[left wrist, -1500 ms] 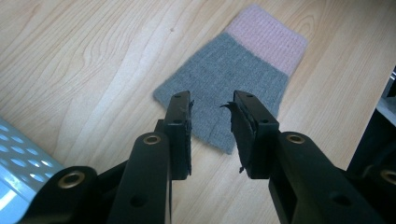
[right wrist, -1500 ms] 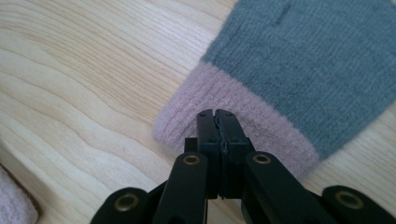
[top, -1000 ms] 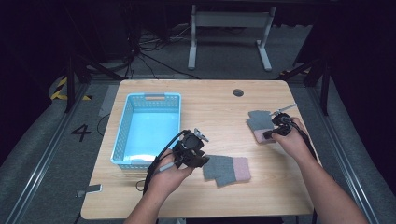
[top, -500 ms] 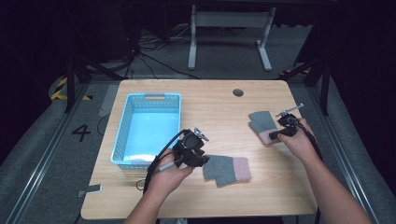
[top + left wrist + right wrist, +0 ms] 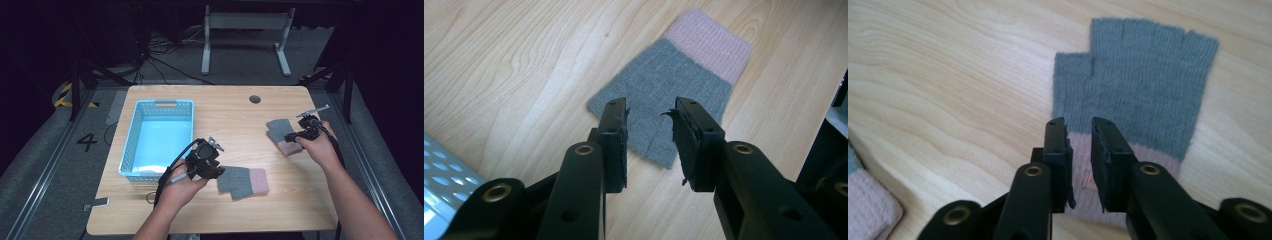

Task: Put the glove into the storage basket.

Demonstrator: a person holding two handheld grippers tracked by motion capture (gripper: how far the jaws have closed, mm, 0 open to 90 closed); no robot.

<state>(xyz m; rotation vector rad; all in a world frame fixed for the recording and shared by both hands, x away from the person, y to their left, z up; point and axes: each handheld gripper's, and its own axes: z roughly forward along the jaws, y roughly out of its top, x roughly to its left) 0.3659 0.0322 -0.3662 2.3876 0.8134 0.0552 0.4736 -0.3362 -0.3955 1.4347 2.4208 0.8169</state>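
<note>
2 grey fingerless gloves with pink cuffs lie flat on the wooden table (image 5: 235, 115), well apart from each other. The near glove (image 5: 243, 181) rests just in front of the left gripper (image 5: 216, 170), to the right of the blue basket (image 5: 159, 137). The far glove (image 5: 281, 134) lies near the table's right edge, under the right gripper (image 5: 292, 137).

Left gripper: in the left gripper view its jaws stand apart, with a clear gap between them, poised over the grey finger end of the near glove (image 5: 674, 82). The pink cuff points away from the tool. Nothing is held.

Right gripper: in the right gripper view the jaws stand only narrowly apart, tips at the line where the pink cuff meets the grey body of the far glove (image 5: 1138, 80). No fabric appears pinched between them; whether the pads touch the knit cannot be told.

Assessment: the step in hand appears to be the approach to pick up, 1 gripper per glove, with neither glove yet lifted. The basket is empty and looks the probable destination, though that is judgement only.

Next move calls for: each gripper to descend onto its glove and close on enough knit to hold. The fabric is thin and lies flat, so the lower jaw must slide under an edge or gather a fold, or the grip will close on nothing.
</note>
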